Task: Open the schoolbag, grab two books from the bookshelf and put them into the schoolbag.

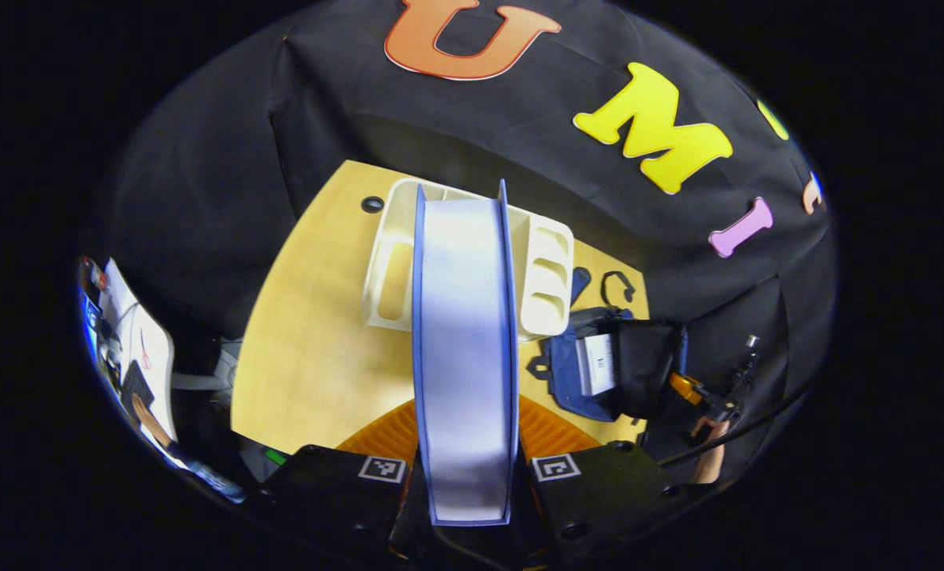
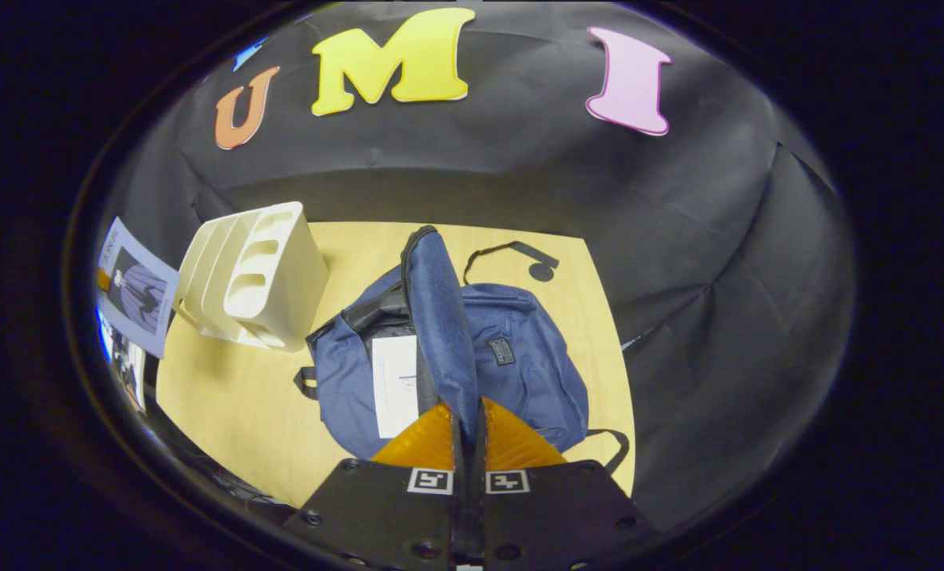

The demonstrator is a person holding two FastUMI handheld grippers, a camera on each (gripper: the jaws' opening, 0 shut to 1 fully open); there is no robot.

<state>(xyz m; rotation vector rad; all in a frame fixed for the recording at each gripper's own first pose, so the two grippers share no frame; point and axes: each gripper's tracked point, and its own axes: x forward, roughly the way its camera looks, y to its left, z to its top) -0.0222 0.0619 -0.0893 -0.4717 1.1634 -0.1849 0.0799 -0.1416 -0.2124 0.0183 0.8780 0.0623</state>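
tabletop (image 2: pixel 583 317): light wood, with a dark round hole (image 1: pixel 372 205) near its far corner
wall: black cloth

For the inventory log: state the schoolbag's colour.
Navy blue, with a dark lining at the opening; the schoolbag shows best in the right gripper view.

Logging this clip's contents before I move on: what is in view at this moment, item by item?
Book: one, blue covers, pale pages, held edge-on in the left gripper above the table.
Book in schoolbag: one, white, inside the opening.
Schoolbag: one, navy, on the table, flap lifted.
Bookshelf: one, cream, on the table beside the schoolbag.
Table: one, light wood.
Left gripper: one, shut on the book.
Right gripper: one, pinching the schoolbag flap.
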